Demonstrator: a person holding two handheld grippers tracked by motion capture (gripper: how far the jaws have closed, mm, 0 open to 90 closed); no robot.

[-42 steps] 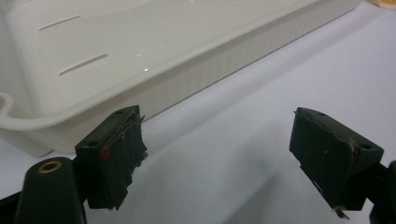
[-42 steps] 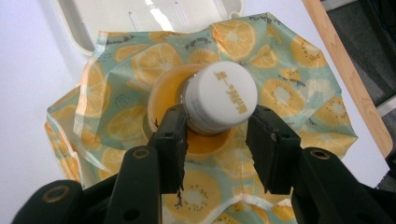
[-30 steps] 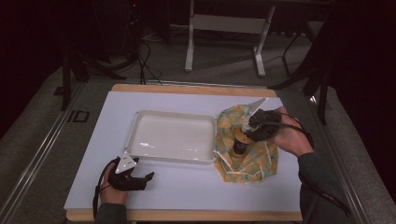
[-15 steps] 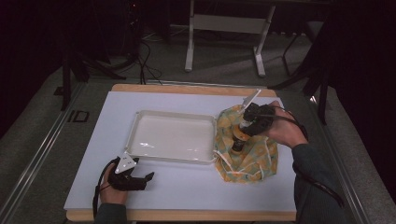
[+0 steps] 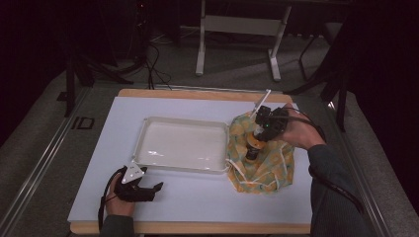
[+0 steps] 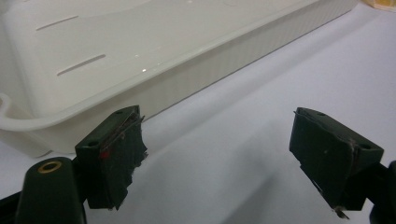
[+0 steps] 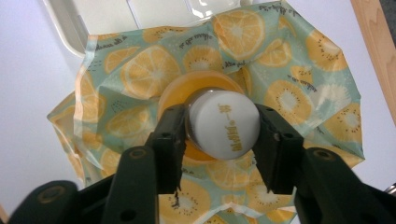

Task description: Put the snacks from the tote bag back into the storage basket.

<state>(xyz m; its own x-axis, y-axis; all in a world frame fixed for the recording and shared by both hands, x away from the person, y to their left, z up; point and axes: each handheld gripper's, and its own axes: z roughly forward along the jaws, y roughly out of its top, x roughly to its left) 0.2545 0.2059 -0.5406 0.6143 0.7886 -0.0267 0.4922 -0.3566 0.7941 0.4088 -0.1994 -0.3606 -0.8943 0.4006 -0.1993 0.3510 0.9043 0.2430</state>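
Note:
A small yellow bottle [image 7: 205, 93] with a white cap [image 7: 224, 123] stands upright over a cloth pouch [image 7: 299, 65] printed with orange slices. My right gripper [image 7: 219, 135] is shut on the bottle's cap from above. In the high view the bottle [image 5: 253, 146] sits on the pouch [image 5: 276, 163] at the table's right, held by the right gripper [image 5: 264, 129]. My left gripper [image 5: 148, 190] rests open near the table's front left, its jaws spread wide and empty. Its black pads [image 6: 119, 149] face the side wall of a white tray [image 6: 196, 60].
The white tray [image 5: 143, 143] lies in the table's middle, left of the pouch and touching it. A white drawstring [image 5: 234, 170] trails from the pouch. The wooden table edge [image 7: 373, 46] runs beside the pouch. Stands and cables sit on the floor beyond.
The right gripper with the bottle has shifted slightly left and toward the person over the pouch. The left gripper has stayed put.

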